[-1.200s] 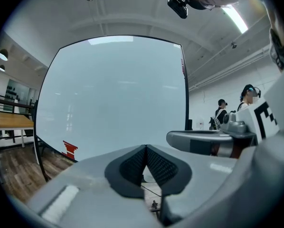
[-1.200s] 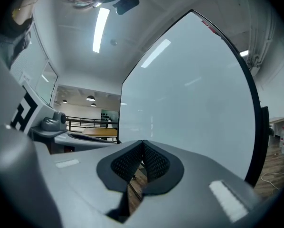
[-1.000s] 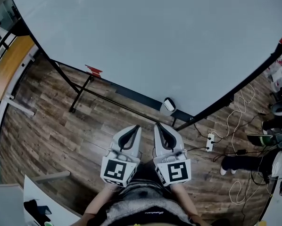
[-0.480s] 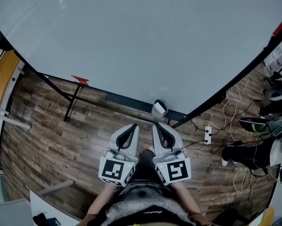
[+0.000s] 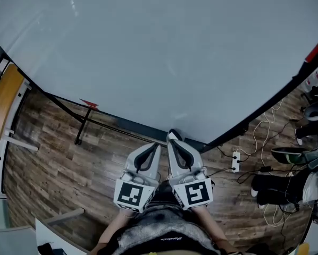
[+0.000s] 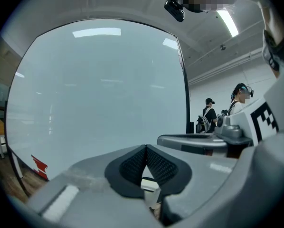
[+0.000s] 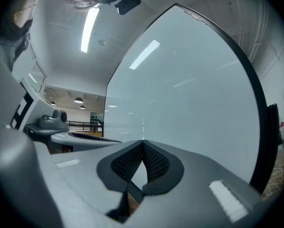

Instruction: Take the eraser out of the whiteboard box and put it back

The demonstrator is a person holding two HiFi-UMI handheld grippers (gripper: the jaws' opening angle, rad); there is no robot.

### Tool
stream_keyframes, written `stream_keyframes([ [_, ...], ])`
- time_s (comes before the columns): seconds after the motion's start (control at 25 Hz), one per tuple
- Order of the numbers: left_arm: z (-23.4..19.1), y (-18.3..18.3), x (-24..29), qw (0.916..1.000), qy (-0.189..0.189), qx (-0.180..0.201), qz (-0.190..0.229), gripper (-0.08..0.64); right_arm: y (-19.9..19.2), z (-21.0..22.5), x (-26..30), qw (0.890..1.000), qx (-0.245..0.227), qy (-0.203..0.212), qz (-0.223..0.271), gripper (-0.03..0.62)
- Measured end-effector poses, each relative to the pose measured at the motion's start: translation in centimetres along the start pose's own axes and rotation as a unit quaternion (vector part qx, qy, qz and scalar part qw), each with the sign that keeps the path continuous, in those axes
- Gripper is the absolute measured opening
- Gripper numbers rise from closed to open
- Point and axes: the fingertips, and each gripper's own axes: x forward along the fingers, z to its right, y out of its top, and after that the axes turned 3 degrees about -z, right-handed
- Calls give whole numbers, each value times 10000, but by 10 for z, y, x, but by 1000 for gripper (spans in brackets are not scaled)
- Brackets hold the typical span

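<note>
Whiteboard box [image 5: 174, 134] now sits just off my right gripper [image 5: 171, 142], closer than a second ago; its jaws and the left gripper's [image 5: 153, 147] are closed and empty, eraser not out yet.

I see the box [image 5: 176, 136] mostly hidden behind the right gripper [image 5: 171, 142], at its twelve o'clock, and the whiteboard [image 5: 159, 52] cut off at the top edge.
</note>
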Motion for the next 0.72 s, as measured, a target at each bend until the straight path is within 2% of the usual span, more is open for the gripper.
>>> stream_keyframes([
  [0.24, 11, 1, 27, 10000, 1, -25, -11, 2, -3, 21, 3, 9999, 52, 113, 14, 2],
  [0.4, 16, 0, 38, 10000, -46, 41, -6, 2, -11, 34, 0, 9999, 80, 66, -46, 2],
  [0.72, 22, -4, 50, 9997, -204, -110, 31, 2, -17, 47, -4, 9997, 70, -64, -233, 2],
])
